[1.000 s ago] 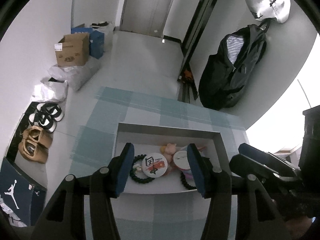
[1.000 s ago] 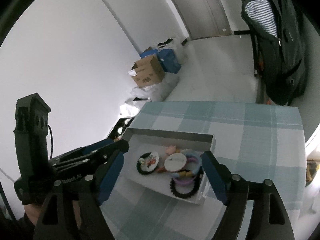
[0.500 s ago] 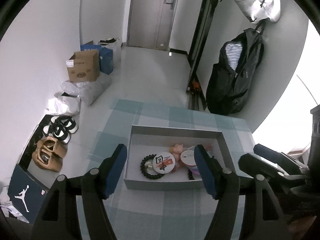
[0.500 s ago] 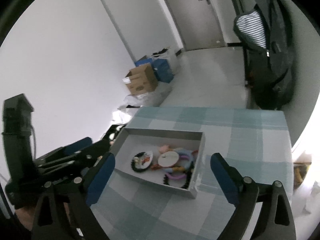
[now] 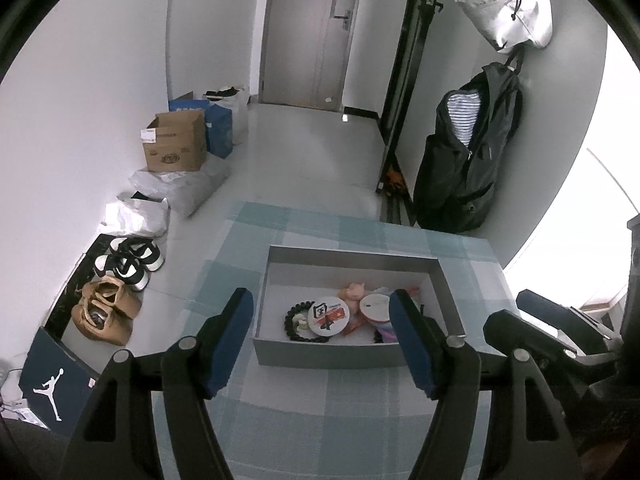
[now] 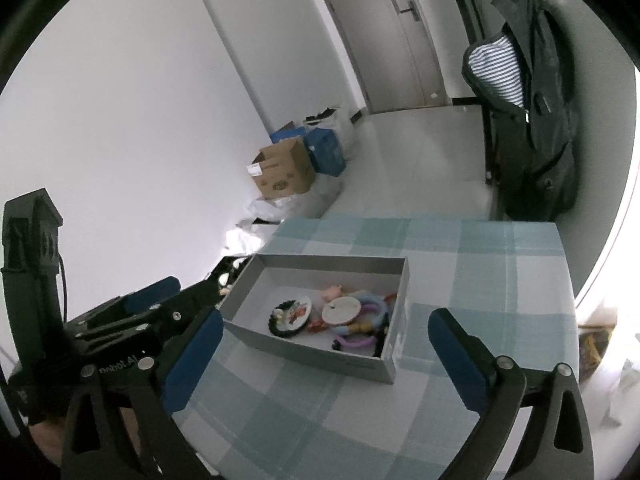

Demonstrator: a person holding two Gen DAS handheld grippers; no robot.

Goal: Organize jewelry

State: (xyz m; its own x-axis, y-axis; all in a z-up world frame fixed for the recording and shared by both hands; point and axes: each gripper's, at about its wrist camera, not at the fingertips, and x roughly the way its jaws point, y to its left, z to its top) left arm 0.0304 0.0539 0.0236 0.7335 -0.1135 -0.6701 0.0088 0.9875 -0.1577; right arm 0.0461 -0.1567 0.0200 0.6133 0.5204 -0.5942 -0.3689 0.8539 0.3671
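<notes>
A grey open box (image 5: 324,354) (image 6: 304,350) sits on the checked tablecloth. Inside lie a black bead bracelet (image 5: 294,322) (image 6: 280,326), a round badge with a red print (image 5: 329,317) (image 6: 298,310), a white round tag (image 5: 374,306) (image 6: 340,309), a pink figure (image 5: 352,291) (image 6: 333,292) and purple rings (image 6: 360,340). My left gripper (image 5: 322,340) is open and empty, raised above the box's near side. My right gripper (image 6: 324,348) is open and empty, also raised in front of the box. The right gripper also shows at the right edge of the left wrist view (image 5: 532,328).
The table (image 6: 460,264) with the teal checked cloth ends at a far edge near the floor. On the floor are a cardboard box (image 5: 174,142), plastic bags (image 5: 180,188), shoes (image 5: 120,276) and a shoe box (image 5: 52,384). A black jacket (image 5: 468,152) hangs on the right wall.
Both grippers have pulled back and up from the box, so it looks smaller and farther. Both stay open and empty. The box contents have not moved.
</notes>
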